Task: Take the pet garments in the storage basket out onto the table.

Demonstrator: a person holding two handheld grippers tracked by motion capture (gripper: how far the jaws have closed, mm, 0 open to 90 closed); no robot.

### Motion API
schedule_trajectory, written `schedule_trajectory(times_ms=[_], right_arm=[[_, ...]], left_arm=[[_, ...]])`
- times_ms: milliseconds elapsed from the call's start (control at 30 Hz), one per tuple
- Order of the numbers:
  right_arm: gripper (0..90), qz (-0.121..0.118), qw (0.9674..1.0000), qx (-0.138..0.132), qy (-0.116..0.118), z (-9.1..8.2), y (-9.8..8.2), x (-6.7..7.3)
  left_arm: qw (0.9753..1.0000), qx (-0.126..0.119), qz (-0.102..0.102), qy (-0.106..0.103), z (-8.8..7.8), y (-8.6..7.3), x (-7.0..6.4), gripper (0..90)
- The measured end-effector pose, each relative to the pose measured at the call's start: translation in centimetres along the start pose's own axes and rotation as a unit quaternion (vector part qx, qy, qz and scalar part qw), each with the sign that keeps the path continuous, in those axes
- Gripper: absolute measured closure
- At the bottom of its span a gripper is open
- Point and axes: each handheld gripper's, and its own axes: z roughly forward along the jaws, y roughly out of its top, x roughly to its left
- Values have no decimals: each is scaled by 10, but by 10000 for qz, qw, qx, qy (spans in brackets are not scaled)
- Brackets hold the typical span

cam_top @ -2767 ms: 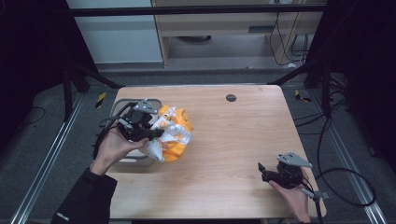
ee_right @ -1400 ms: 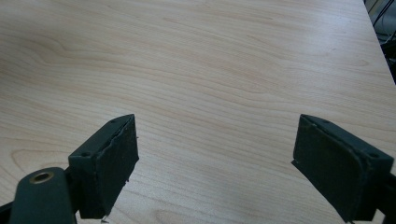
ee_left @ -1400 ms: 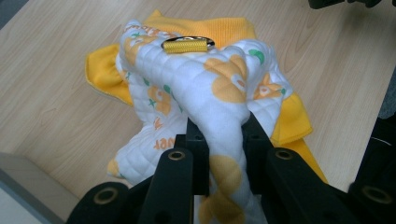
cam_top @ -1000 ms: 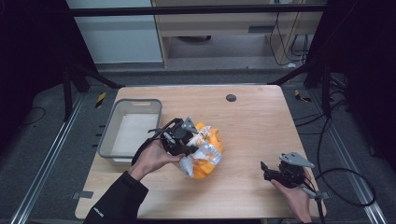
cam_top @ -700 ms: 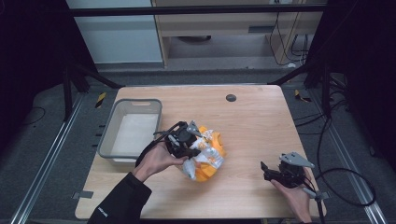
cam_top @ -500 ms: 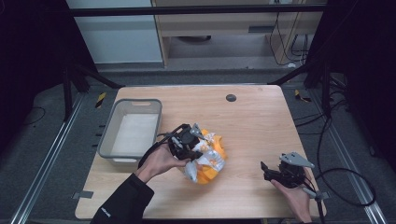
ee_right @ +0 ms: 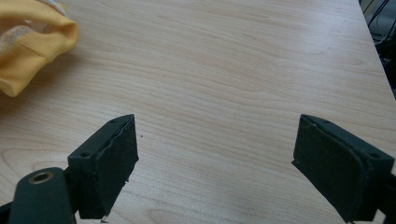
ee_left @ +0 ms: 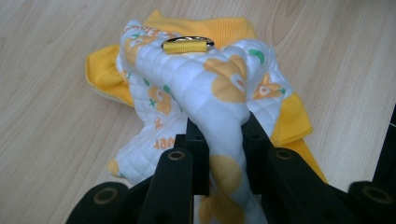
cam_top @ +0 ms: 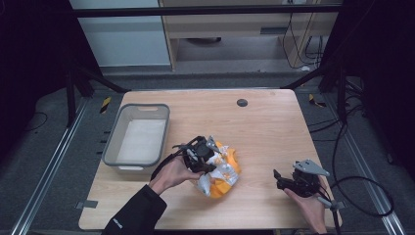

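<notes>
A crumpled white and orange quilted cloth (cam_top: 221, 172) with a yellow lining lies near the middle of the wooden table (cam_top: 264, 127). My left gripper (cam_top: 204, 156) is shut on a fold of it. In the left gripper view the cloth (ee_left: 201, 88) bulges up between the black jaws, and a yellow loop with a metal ring (ee_left: 187, 45) sits on top. My right gripper (cam_top: 284, 182) rests open at the table's front right, its fingers (ee_right: 112, 163) spread wide over bare wood. An orange corner of the cloth (ee_right: 32, 51) shows at the upper left of the right gripper view.
A grey plastic bin (cam_top: 117, 142) with a white bottom stands at the table's left side. A small dark round disc (cam_top: 242, 103) lies near the far edge. Cables trail off the right edge beside the right hand.
My left gripper has carried the cloth out of the grey bin and rightward to the middle of the table, sinking lower. The right gripper has stayed put.
</notes>
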Motion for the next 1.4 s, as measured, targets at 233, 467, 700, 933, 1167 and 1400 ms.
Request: schedule_trajectory(times_ms=[233, 467, 700, 933, 1167, 1400], right_arm=[[137, 19, 10000, 17, -13, 0, 0, 0], [139, 24, 10000, 28, -32, 0, 0, -1], [139, 18, 10000, 41, -32, 0, 0, -1], [138, 19, 10000, 46, -26, 0, -1, -1], [137, -7, 10000, 54, -24, 0, -1, -1], [133, 8, 10000, 68, -19, 1, -1, -1]], left_arm=[[10000, 64, 2, -65, 11, -1, -2, 776], [9999, 109, -9, -98, 19, -2, -2, 770], [9998, 164, -46, -121, 23, -3, -1, 744], [9996, 266, -58, -109, 28, -6, 0, 685], [9994, 308, -99, -95, 34, -13, 0, 643], [9996, 259, -93, -48, 34, -15, -1, 567]])
